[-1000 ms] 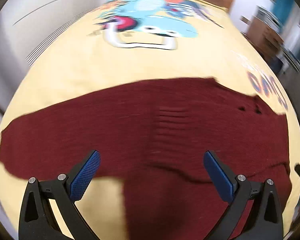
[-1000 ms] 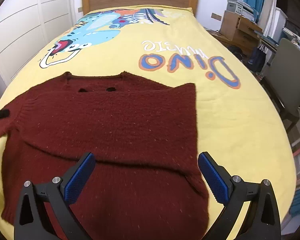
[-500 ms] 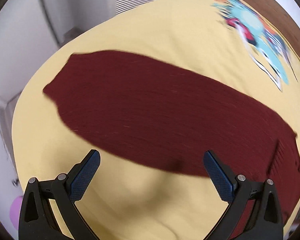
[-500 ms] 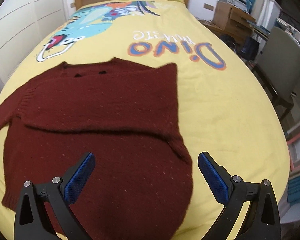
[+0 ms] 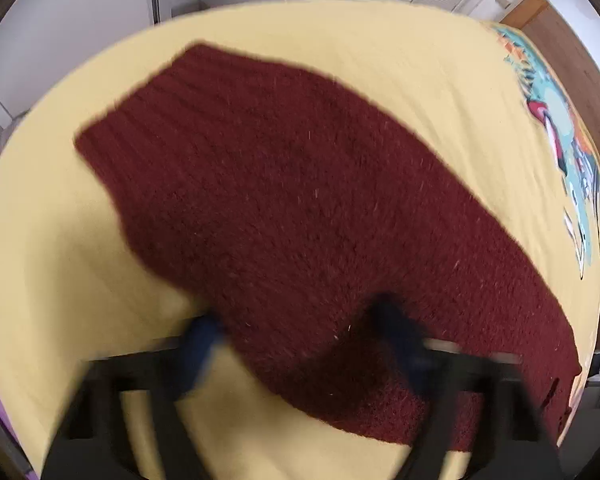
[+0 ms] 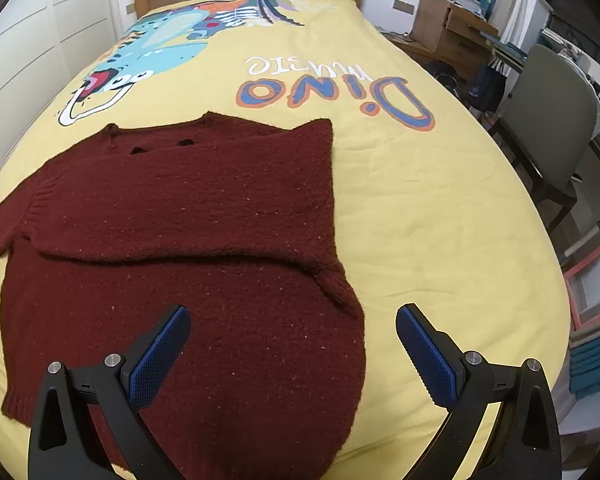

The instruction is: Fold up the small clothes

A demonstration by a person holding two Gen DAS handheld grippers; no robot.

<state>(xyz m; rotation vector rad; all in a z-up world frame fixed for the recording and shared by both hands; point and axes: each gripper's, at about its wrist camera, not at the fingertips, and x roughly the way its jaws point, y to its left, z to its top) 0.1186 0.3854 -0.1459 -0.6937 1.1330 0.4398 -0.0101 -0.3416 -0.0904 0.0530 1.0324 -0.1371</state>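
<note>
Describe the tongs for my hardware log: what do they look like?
Right tongs: two black angular fingers with triangular cutouts, silver bolt heads, and blue textured pads. Left tongs: motion-blurred, showing the same black frame and blue pads.

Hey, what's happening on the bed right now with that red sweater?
A person holding a gripper in each hand is folding a dark red sweater spread on the yellow dinosaur bedspread. One sleeve is already folded across the chest. The left gripper, blurred by motion, is at the other sleeve, which is spread flat; its fingers straddle the sleeve's edge with a gap between them. The right gripper hovers open over the sweater's lower body, holding nothing.
</note>
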